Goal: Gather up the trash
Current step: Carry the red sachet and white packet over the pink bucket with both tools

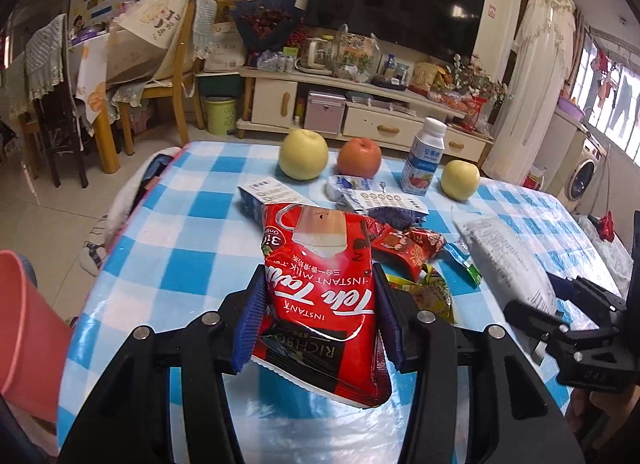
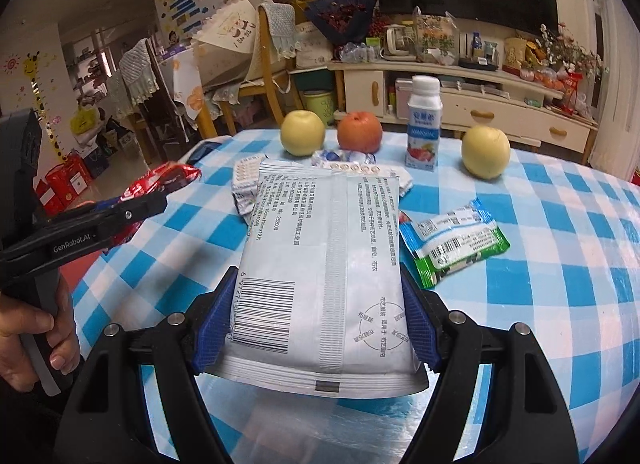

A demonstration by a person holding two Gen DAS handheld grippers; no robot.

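Holding, left: we see our left gripper point(image 1: 318, 328) pinching the red packet point(image 1: 320, 300) between its blue pads point(image 1: 250, 330), lifted over the near left part of the table point(image 1: 180, 260).
Holding, right: our right gripper point(image 2: 320, 322) clamps the white pouch point(image 2: 324, 264) by its side edges, above the table's middle.
Edges: the table's left edge drops to tiled floor; a pink bin point(image 1: 28, 336) stands just beside it.
Open room: bare checked cloth lies on the table's near side; wrappers crowd the middle.
Materials: glossy crinkled foil on the red packet; smooth flat film with a barcode on the pouch; ribbed pads.
Axis: both packets run lengthwise away from us, far ends toward the fruit point(image 1: 304, 155) and milk bottle point(image 2: 424, 123).
Loose trash: green-and-white wrapper point(image 2: 454, 244) lies flat, right of the pouch.
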